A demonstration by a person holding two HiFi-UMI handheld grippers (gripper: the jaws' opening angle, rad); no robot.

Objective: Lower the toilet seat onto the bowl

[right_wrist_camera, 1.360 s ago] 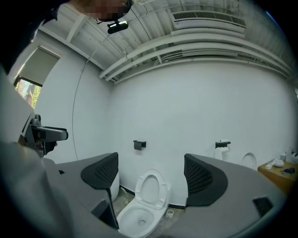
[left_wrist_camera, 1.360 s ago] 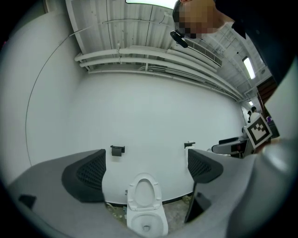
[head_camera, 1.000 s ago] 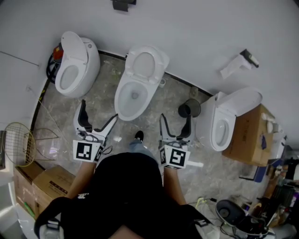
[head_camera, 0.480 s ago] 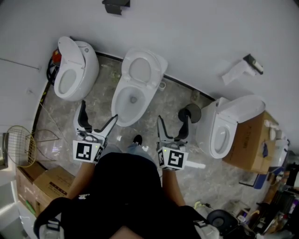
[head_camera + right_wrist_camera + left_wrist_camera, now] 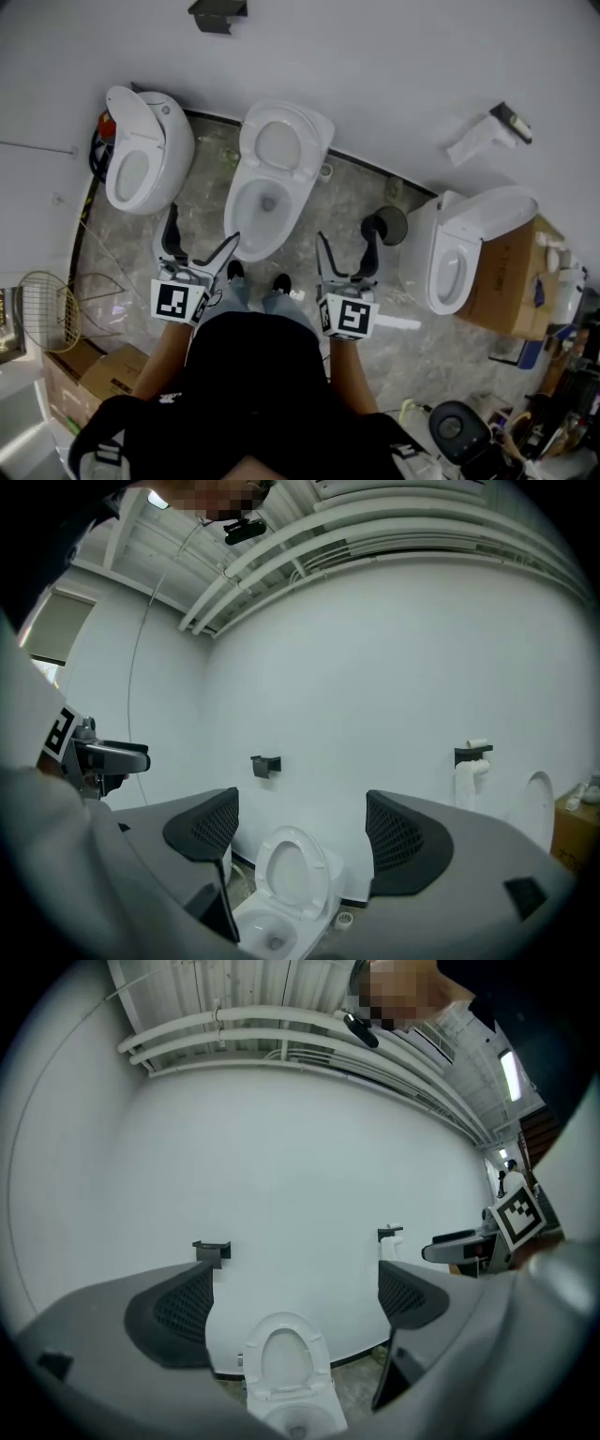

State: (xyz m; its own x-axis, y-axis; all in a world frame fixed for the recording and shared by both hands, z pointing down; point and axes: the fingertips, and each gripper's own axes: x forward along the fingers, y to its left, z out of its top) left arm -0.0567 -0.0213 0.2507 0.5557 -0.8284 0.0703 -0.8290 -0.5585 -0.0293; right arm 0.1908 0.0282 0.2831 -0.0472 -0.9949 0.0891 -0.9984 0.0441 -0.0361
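White wall [image 5: 375, 66] across the whole back, grey marble-look floor [image 5: 202, 202] under it, and three white toilets lined up along that wall. The person stands right in front of the middle one, with the shoes just short of the front of its bowl [image 5: 262, 211]. The left toilet [image 5: 141, 159] and the right toilet [image 5: 459, 253] both have their lids up too. A cardboard box [image 5: 511, 281] sits tight against the far side of the right toilet.

The toilet seat [image 5: 279, 113] on the middle one is up. It's upright and leaning back toward the wall, clear of the bowl, so you can see straight down to the drain. Both gripper views show it the same way, a white ring standing behind the open bowl [image 5: 281, 1322] [image 5: 291, 835].

The left tool [image 5: 202, 225] is held low by the left front of the bowl with its jaws spread wide and nothing between them. The right tool [image 5: 349, 232] is the same deal on the right side: wide open, empty, off the porcelain. Neither one is touching the seat, which is well ahead of both.

There's a paper roll holder [image 5: 472, 755] up on the wall, to the right of the middle toilet.
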